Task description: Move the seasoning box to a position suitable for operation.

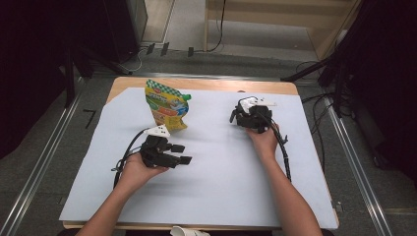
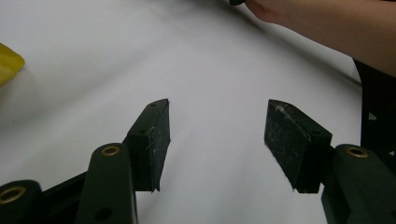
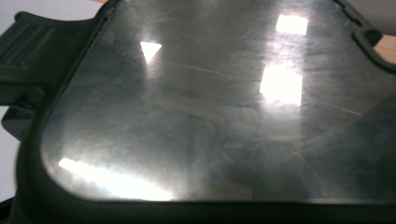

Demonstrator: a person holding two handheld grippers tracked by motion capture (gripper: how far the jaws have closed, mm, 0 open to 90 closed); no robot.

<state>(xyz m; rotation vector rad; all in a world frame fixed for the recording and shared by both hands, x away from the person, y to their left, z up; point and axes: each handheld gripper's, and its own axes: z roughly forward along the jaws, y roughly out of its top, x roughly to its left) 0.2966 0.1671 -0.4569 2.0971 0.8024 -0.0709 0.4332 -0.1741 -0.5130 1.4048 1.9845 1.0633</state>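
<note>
Grey floor and dark stands ring a wooden surface point(image 1: 275, 86) that's mostly covered by a pale sheet point(image 1: 221, 172). So the main thing here is the colourful snack pouch point(image 1: 167, 104), standing upright near the far-left part of the sheet, yellow and green print with a little green cap at its top corner. It sits just beyond the left tongs point(image 1: 181, 154), near them but not touching. In the left gripper view only a yellow corner of the pouch point(image 2: 8, 65) pokes in at the left edge.

Nothing really blocks the way between the pouch and the left tongs, it's just bare sheet. A small white crumpled thing point(image 1: 184, 231) lies at the near edge of the surface, well away from everything else.

Left tongs point(image 2: 217, 140): held low over the sheet, pointing off to the right in the high view, jaws spread fairly wide with nothing between the pads point(image 2: 156, 140), only white sheet.

Right tongs point(image 1: 235, 117): over the far-right part of the sheet, well apart from the pouch, pointing toward it. Their own view is taken up by a dark glossy panel point(image 3: 210, 116) with a black rim and ceiling lights reflected in it, right up against the lens. Honestly can't tell how far these jaws stand apart or whether they grip that panel.
</note>
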